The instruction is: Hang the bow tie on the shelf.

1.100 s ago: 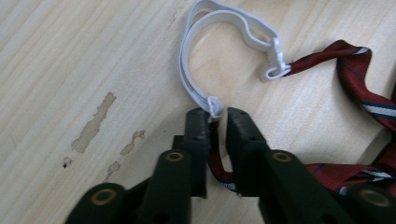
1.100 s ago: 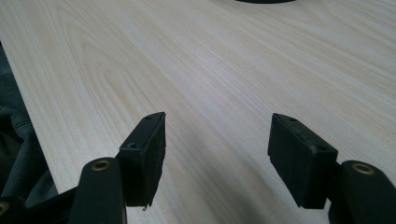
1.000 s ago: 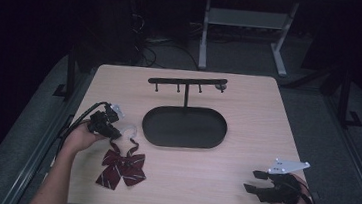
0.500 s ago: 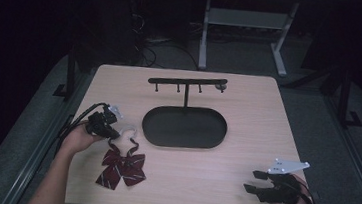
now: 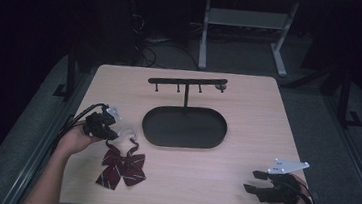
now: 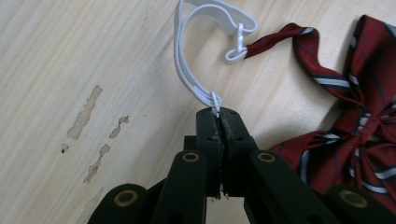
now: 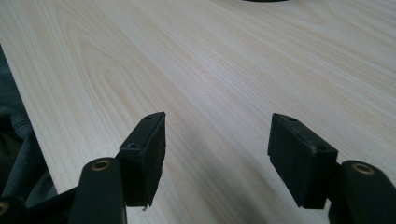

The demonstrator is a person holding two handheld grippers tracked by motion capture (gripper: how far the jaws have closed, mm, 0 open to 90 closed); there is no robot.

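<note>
A dark red striped bow tie (image 5: 123,168) (image 6: 355,121) lies on the wooden table near its front left. Its white elastic strap (image 5: 128,134) (image 6: 196,70) loops away from the bow. My left gripper (image 5: 108,132) (image 6: 218,114) is shut on that strap, with the thin white band pinched between the jaw tips. A black stand with an oval base (image 5: 184,127) and a crossbar of small hooks (image 5: 187,82) sits at the table's middle. My right gripper (image 5: 256,182) (image 7: 217,149) rests low at the front right, open, with bare wood between its jaws.
The table's front edge (image 7: 28,121) runs close beside my right gripper, with dark fabric below it. Pale scuff marks (image 6: 88,116) mark the wood to the left of my left gripper. A white desk frame (image 5: 247,23) stands on the floor behind the table.
My left gripper has shifted slightly away from the bow tie, drawing the white strap with it. The right gripper has stayed put.
</note>
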